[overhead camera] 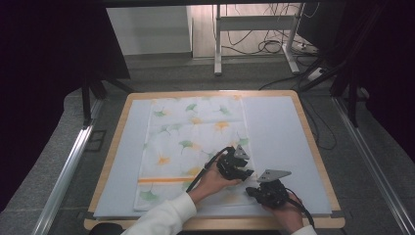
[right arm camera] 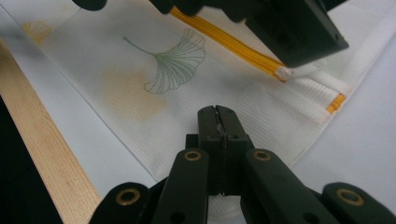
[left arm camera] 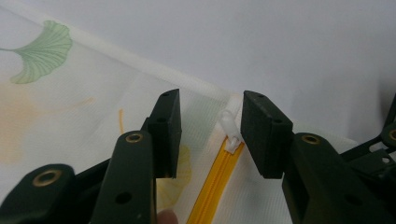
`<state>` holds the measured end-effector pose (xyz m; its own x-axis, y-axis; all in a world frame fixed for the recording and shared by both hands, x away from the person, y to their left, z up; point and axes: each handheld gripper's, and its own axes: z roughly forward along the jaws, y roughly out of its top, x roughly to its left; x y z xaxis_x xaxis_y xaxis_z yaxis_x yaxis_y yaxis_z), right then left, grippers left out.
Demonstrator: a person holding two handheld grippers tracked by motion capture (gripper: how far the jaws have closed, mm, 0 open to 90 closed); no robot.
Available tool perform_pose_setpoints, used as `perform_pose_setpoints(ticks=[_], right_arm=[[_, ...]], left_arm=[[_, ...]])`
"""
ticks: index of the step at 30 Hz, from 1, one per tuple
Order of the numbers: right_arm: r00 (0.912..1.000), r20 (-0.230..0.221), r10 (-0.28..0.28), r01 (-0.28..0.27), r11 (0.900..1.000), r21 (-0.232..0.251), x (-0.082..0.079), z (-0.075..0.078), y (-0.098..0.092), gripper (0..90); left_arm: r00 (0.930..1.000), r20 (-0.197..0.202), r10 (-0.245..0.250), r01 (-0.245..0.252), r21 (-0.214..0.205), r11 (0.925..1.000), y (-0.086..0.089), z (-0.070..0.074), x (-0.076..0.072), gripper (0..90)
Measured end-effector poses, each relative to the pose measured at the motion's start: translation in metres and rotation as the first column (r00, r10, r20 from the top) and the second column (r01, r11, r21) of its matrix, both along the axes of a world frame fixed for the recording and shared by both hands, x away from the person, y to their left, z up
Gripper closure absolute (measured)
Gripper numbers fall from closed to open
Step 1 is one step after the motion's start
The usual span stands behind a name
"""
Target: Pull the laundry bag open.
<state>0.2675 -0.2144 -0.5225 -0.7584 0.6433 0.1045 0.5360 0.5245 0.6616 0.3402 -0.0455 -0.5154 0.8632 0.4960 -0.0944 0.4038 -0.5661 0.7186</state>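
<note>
Grey mat (overhead camera: pixel 274 132) on a wood-edged table (overhead camera: pixel 313 147), dark room around, cables on the floor behind. Working near the front right corner of the mat.

Left gripper (left arm camera: pixel 211 135): jaws part open, straddling the white zipper pull (left arm camera: pixel 230 128). Pads not on it yet; the right-hand pad in the left gripper view sits just beside the pull, the other one is clear of it. In the high view that gripper (overhead camera: pixel 236 166) hovers over the pouch's lower right end.

Right gripper (right arm camera: pixel 218 122): jaws fully together, and a pinch of white fabric appears caught at the tips, so I read it as clamping the pouch (right arm camera: pixel 154 88) near its corner edge. In the high view it (overhead camera: pixel 266 192) rests just right of the left one, low on the mat.

Pouch (overhead camera: pixel 191 147): flat on the mat, ginkgo-leaf print, left of centre. Orange zipper (overhead camera: pixel 161 179) runs across its near end; the pull is at the right-hand end of that zipper, close to the pouch's side seam.

Step as I judge it: anchor with right, grab pull with left, then run the zipper.

Next move needs:
- centre the pull between the left pads, then close on it
- keep right clamped so the fabric doesn't drag
- pull along the zipper line, low and straight

Risk: the pull is small and slick-looking; an off-centre pinch could slip off it.
</note>
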Motion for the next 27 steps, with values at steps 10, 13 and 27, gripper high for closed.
perform_pose_setpoints(ticks=[10,13,27], right_arm=[[1.0,-0.002,0.005,-0.005,1.0,-0.001,0.0,0.0,0.0,88.8],[1.0,-0.003,0.004,-0.004,1.0,-0.002,0.0,0.0,0.0,88.7],[1.0,-0.002,0.007,-0.007,1.0,-0.003,0.0,0.0,0.0,88.8]], left_arm=[[1.0,-0.005,0.003,-0.003,0.021,0.9998,-0.005,-0.004,0.002,60.5],[0.9998,-0.02,0.0,0.0,0.02,0.9998,-0.008,-0.005,0.002,61.6],[0.9991,-0.035,-0.023,0.024,0.027,0.9994,-0.011,-0.007,0.002,74.9]])
